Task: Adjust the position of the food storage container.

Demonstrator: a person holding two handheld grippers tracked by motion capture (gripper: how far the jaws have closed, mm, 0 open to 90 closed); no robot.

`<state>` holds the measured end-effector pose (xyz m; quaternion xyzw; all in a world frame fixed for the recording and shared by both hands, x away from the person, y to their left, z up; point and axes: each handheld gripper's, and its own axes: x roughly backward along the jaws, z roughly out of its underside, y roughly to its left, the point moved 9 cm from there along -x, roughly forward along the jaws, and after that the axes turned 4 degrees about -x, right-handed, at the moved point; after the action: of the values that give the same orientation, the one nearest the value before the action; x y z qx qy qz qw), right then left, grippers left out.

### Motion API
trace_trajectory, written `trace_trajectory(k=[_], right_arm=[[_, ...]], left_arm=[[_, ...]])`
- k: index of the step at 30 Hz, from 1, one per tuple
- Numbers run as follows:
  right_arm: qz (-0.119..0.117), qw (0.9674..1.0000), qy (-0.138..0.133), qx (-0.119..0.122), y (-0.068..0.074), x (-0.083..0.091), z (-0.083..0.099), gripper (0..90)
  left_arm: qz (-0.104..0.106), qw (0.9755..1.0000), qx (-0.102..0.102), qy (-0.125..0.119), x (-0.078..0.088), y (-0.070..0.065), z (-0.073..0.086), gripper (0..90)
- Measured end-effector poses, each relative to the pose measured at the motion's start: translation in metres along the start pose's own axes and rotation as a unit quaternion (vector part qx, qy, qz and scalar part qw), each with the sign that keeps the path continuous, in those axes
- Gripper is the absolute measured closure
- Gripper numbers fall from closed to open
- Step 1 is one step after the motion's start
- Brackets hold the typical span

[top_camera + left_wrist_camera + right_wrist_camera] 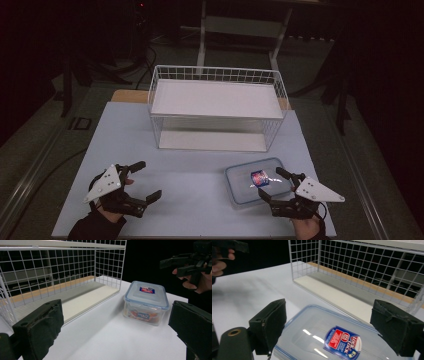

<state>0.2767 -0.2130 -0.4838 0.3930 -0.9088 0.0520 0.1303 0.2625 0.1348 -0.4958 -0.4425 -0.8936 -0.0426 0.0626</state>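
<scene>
We hold our right gripper spread wide just over the lidded container, which sits before the wire basket; our left gripper waits released, well apart. Closing on the slick lid, probably off-centre, could let it skid away.

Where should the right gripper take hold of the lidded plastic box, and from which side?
Probably across its two longer side walls, coming down from above. The plastic box lies flat with its lid on, and the right gripper hovers above its near right end, jaws open, nothing crowding its sides.
</scene>
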Motion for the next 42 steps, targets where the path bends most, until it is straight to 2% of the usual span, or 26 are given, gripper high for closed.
trace_trajectory(k=[4,5,7,10,11,12,14,16,18,21,23,26,27,28,30,33,35,36,37,38,39,40,42], right_arm=[[-0.004,1.0,-0.005,-0.003,0.001,0.001,-0.004,11.2],[-0.012,0.9999,-0.011,0.002,0.005,0.004,-0.013,11.2],[-0.018,0.9997,-0.014,0.002,0.007,0.005,-0.017,11.2],[-0.035,0.9991,-0.023,0.008,0.013,0.009,-0.037,11.2],[-0.035,0.9991,-0.023,0.008,0.013,0.009,-0.037,11.2],[-0.033,0.999,-0.029,0.008,0.012,0.01,-0.047,11.2],[0.003,0.9995,-0.03,0.01,0.004,0.008,-0.055,11.3],[0.01,0.9994,-0.031,0.01,0.0,0.008,-0.062,11.3],[0.003,0.9993,-0.037,0.002,-0.004,0.007,-0.067,11.3],[0.005,0.9992,-0.036,-0.013,-0.014,0.006,-0.072,13.2],[0.016,0.9991,-0.036,-0.016,-0.025,0.007,-0.073,13.7],[0.03,0.999,-0.03,-0.018,-0.041,0.008,-0.072,19.5],[0.03,0.999,-0.03,-0.018,-0.041,0.008,-0.072,19.5],[0.042,0.9986,-0.023,-0.019,-0.054,0.008,-0.07,23.2],[0.054,0.9982,-0.015,-0.023,-0.067,0.009,-0.065,28.4],[0.069,0.9971,-0.001,-0.033,-0.084,0.01,-0.054,41.9],[0.082,0.996,0.008,-0.034,-0.093,0.011,-0.045,50.4],[0.082,0.996,0.008,-0.034,-0.093,0.011,-0.045,50.4],[0.095,0.9946,0.022,-0.036,-0.101,0.011,-0.034,56.3],[0.095,0.9946,0.022,-0.036,-0.101,0.011,-0.034,56.3],[0.102,0.9932,0.034,-0.045,-0.108,0.011,-0.022,63.2],[0.103,0.9928,0.039,-0.048,-0.111,0.011,-0.016,66.2],[0.106,0.9919,0.047,-0.052,-0.114,0.01,-0.009,68.7]], left_arm=[[-0.001,1.0,-0.002,0.002,0.0,-0.001,0.0,0.0],[0.0,1.0,-0.004,-0.001,0.001,-0.002,-0.001,0.0],[0.0,1.0,-0.006,-0.002,0.001,-0.002,-0.002,0.0],[0.001,1.0,-0.006,-0.008,0.002,-0.003,-0.004,0.0],[0.001,1.0,-0.006,-0.008,0.002,-0.003,-0.004,0.0],[0.001,1.0,-0.005,-0.007,0.002,-0.004,-0.004,0.0],[0.001,1.0,-0.006,-0.007,0.002,-0.004,-0.004,0.0],[0.004,1.0,-0.005,-0.007,0.001,-0.005,-0.004,0.0],[0.005,0.9999,-0.006,-0.007,0.001,-0.006,-0.004,0.0],[0.005,0.9999,-0.006,-0.007,0.001,-0.006,-0.004,0.0],[0.004,1.0,-0.005,-0.007,0.001,-0.005,-0.004,0.0],[0.003,1.0,-0.005,-0.007,0.001,-0.005,-0.004,0.0],[0.003,1.0,-0.005,-0.007,0.001,-0.005,-0.004,0.0],[0.004,1.0,-0.005,-0.008,0.001,-0.005,-0.004,0.0],[0.004,1.0,-0.005,-0.006,0.0,-0.005,-0.004,0.0],[0.006,1.0,-0.003,-0.005,-0.001,-0.006,-0.003,0.0],[0.007,1.0,-0.004,-0.004,-0.001,-0.006,-0.003,0.0],[0.007,1.0,-0.004,-0.004,-0.001,-0.006,-0.003,0.0],[0.009,1.0,-0.002,-0.004,-0.001,-0.006,-0.002,0.0],[0.009,1.0,-0.002,-0.004,-0.001,-0.006,-0.002,0.0],[0.009,1.0,-0.002,-0.003,-0.001,-0.006,-0.002,0.0],[0.01,0.9999,-0.002,-0.002,-0.001,-0.006,-0.001,0.0],[0.01,0.9999,-0.002,-0.003,-0.001,-0.006,-0.002,0.0]])
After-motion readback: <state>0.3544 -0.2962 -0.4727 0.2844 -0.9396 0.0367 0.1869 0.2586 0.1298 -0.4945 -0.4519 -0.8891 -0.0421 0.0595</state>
